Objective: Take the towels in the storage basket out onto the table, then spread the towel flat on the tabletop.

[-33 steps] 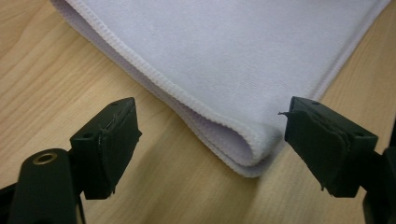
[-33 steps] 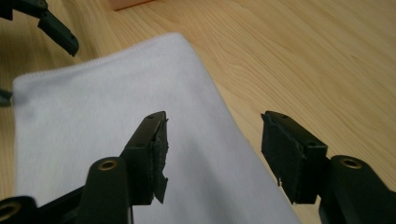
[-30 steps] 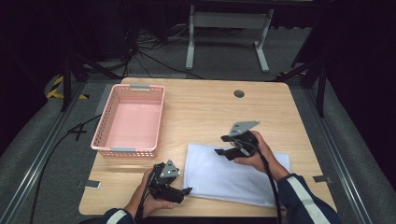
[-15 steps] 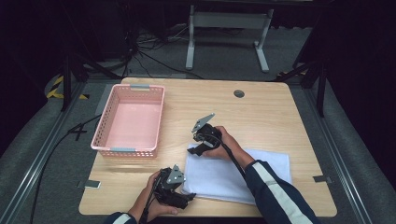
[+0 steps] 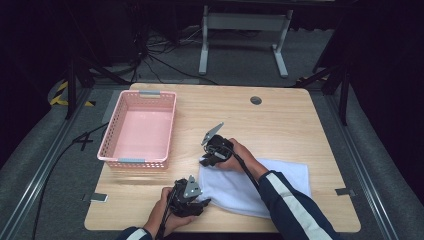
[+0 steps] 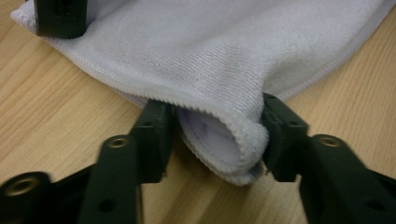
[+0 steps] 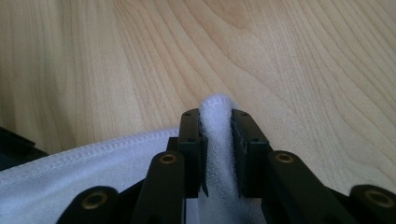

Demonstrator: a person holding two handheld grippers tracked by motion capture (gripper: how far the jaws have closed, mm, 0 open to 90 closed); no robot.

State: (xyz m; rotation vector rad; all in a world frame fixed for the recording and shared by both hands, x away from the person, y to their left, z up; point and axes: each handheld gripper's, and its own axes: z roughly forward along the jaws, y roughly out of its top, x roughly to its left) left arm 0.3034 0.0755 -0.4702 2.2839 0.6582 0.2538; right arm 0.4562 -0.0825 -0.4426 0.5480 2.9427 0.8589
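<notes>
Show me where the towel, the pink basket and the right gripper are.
towel (image 5: 280,182), high view, flat middle of the cloth.
pink basket (image 5: 132,161), high view, near rim.
right gripper (image 7: 217,149), right gripper view, between its fingers, which pinch the towel's corner.

A pale lavender-white towel (image 5: 260,187) lies spread flat on the near right part of the wooden worktop (image 5: 300,120), its stitched hem showing; its two left corners are bunched up into soft folds, the rest smooth
</notes>
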